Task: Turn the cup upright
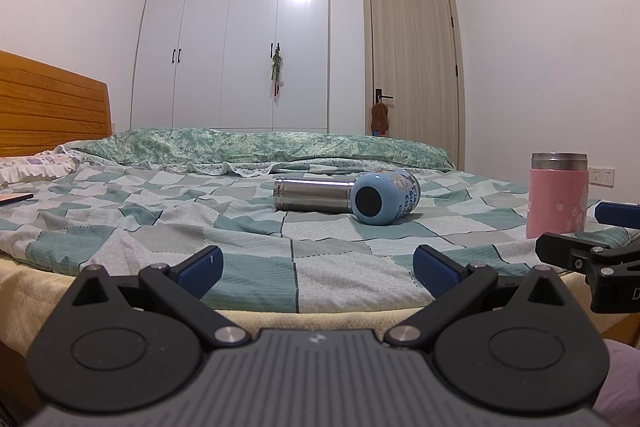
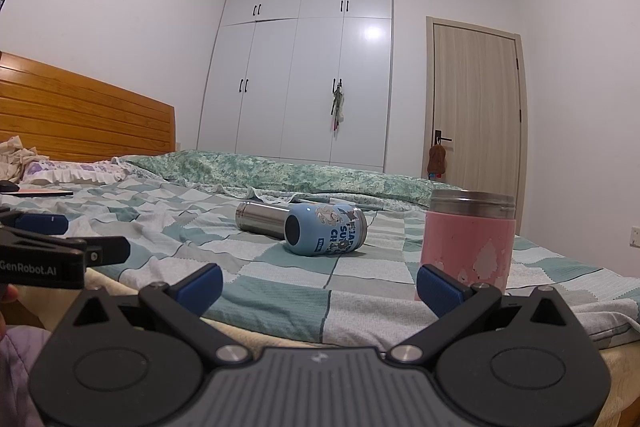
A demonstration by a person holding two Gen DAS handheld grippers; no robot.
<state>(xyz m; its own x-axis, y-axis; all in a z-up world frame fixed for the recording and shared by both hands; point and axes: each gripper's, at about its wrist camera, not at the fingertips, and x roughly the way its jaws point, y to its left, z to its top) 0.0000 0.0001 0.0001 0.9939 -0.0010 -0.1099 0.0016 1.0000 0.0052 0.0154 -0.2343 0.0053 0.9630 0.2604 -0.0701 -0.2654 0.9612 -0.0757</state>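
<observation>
A light blue cup (image 1: 386, 199) with cartoon print lies on its side on the checked bedspread, its base toward me; it also shows in the right wrist view (image 2: 326, 235). A steel cup (image 1: 314, 193) lies on its side just behind it, also seen in the right wrist view (image 2: 260, 219). A pink cup (image 1: 557, 195) with a steel rim stands upright at the right, close in the right wrist view (image 2: 468, 241). My left gripper (image 1: 318, 269) is open and empty at the bed's near edge. My right gripper (image 2: 320, 285) is open and empty, its right finger just in front of the pink cup.
The bed (image 1: 240, 227) carries a folded green quilt (image 1: 260, 147) at the back and a pillow (image 2: 72, 171) by the wooden headboard (image 1: 48, 107). A white wardrobe (image 1: 240, 39) and a door (image 1: 416, 67) stand behind. A flat object (image 2: 44, 192) lies far left.
</observation>
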